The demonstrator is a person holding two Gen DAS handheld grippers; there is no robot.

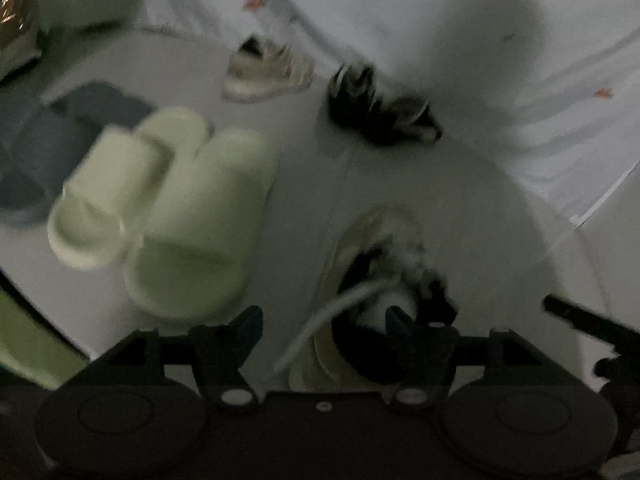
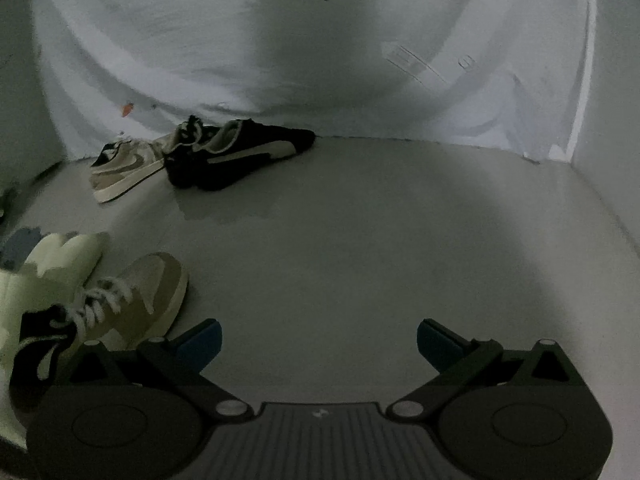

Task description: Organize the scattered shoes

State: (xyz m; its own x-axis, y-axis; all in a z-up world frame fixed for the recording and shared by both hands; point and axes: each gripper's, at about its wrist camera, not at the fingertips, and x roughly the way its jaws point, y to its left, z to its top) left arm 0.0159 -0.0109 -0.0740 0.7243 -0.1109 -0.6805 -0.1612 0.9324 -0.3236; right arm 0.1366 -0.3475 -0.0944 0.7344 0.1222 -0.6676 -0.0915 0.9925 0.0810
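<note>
White sheet [image 2: 248, 48] backs grey floor [image 2: 360, 240]. Pale green slides [image 1: 168, 200] side by side, touching, on floor at left, blue-grey slippers [image 1: 52, 136] behind them. Black sneaker [image 2: 240, 156] and tan sneaker [image 2: 128, 168] lie against sheet, touching. Second tan sneaker [image 1: 380, 272] sits between spread fingers of left gripper [image 1: 324, 320], right finger at its collar. Right gripper [image 2: 319, 340] wide apart, holding nothing, over bare floor.

Left wrist view looks steeply down, close over floor; right sits low, level; both share black shoe [image 1: 382, 110] [image 2: 240, 152] ahead of claws.
</note>
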